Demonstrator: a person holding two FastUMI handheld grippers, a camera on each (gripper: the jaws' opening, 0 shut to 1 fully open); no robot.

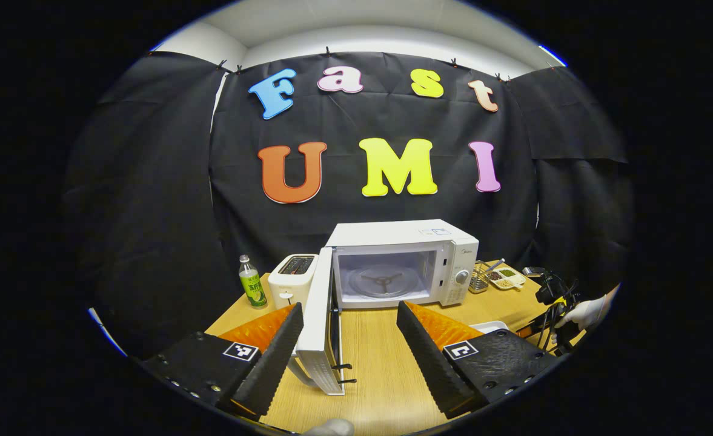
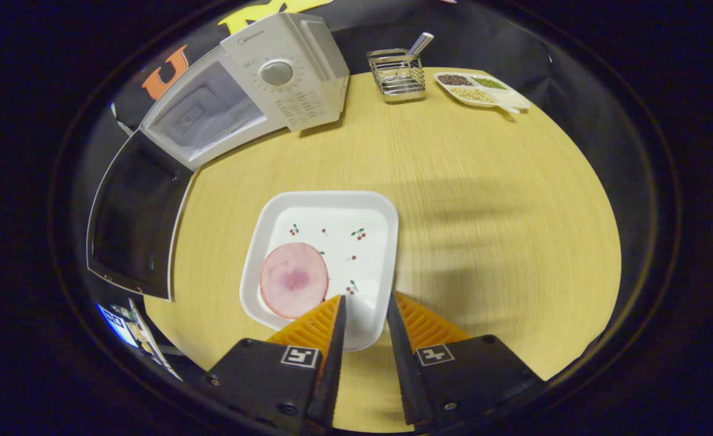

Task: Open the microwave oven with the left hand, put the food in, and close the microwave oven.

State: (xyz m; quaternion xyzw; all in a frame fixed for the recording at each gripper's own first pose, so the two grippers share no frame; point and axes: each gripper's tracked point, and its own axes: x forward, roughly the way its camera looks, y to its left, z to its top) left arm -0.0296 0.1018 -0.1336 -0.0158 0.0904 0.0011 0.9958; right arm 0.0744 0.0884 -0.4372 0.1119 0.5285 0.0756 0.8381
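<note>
- With microwave door [image 1: 320, 321] swung wide and cavity [image 1: 386, 280] bare, opening step judged done; loading and closing left.
- Left tool [image 1: 350, 348] spread wide, holding nothing.
- Right tool [image 2: 363, 324] part open, astride near rim of plate [image 2: 326, 209], not yet clamped.
- Ham slice [image 2: 294, 280] on plate, mid-surface [image 2: 483, 200].
- Open path toward cavity; door edge close on left.

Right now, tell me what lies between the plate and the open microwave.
Only bare tabletop, in the right gripper view: nothing sits between the plate and the microwave.
</note>
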